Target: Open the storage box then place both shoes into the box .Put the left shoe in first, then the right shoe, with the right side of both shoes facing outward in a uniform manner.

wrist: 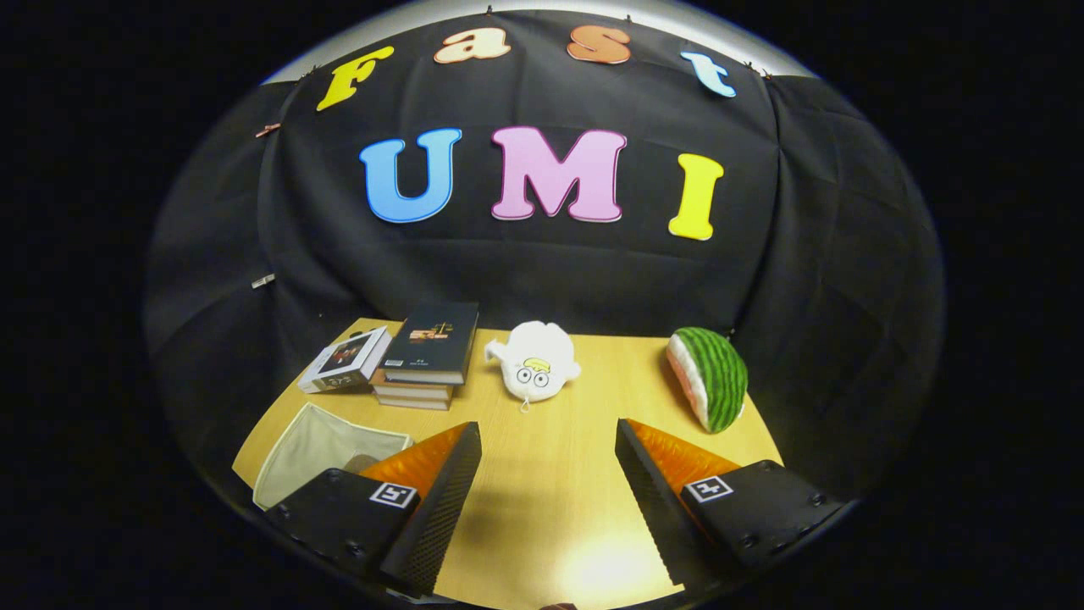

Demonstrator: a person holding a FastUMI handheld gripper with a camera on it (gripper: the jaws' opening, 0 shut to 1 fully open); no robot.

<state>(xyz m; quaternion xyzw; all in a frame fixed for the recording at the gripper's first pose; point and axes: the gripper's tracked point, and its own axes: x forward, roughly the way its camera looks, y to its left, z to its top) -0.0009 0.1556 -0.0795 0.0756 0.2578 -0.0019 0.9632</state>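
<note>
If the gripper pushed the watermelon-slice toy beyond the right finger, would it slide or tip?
The watermelon toy looks plush, so probably light and squashy. It stands on a narrow edge, so a push likely topples it. The gripper is open, nothing between its fingers.

wood-look table [559, 474], plush watermelon [710, 377] (perhaps foam)

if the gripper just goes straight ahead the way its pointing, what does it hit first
Probably the white plush toy: the open gripper has bare table between its fingers, and the toy lies beyond them, about centred. Depth is hard to judge.
</note>
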